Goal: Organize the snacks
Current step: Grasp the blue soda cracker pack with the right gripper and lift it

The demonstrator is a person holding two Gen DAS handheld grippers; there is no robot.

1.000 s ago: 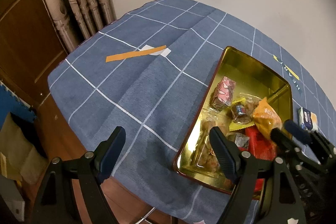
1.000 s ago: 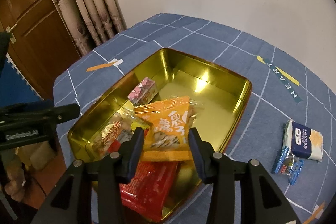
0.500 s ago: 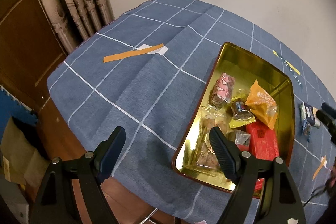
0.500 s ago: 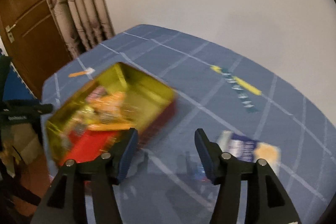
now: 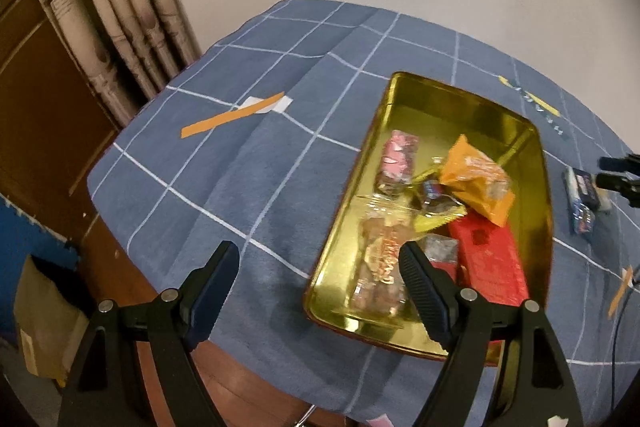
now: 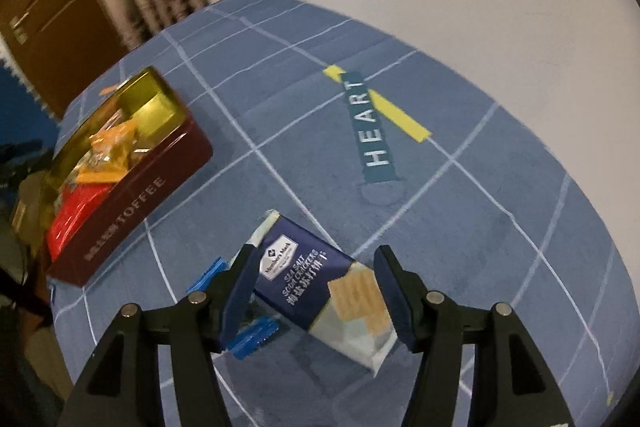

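Left gripper [image 5: 320, 277] hangs with its ribbed black fingers spread wide and nothing between them, above the near edge of the surface [image 5: 224, 163], which wears a soft blue cloth crossed by thin white grid lines. At 2 o'clock from it sits a rectangular toffee tin [image 5: 520, 131] with a glossy gold interior and rounded corners. Inside lie crinkly wrapped snacks: a pink packet [image 5: 396, 157] at the tin's 10 o'clock, an orange foil pouch [image 5: 478, 183] near its middle, a flat red packet [image 5: 490, 259] at 5 o'clock, and clear cellophane sweets [image 5: 380, 263] at 7 o'clock. A strip of orange tape [image 5: 230, 115] lies flat at the gripper's 11 o'clock.

Right gripper [image 6: 314, 291] stands parted, its fingers either side of a navy cracker packet [image 6: 316, 275] lying flat on the cloth; the pads do not press it. A blue foil wrapper [image 6: 252, 337] with a serrated edge pokes out at the packet's 8 o'clock. The tin [image 6: 136, 195], showing a dark red outer wall with gold lettering, lies well apart at 10 o'clock. A teal label reading HEART [image 6: 374, 131] crosses a yellow strip at 12 o'clock.
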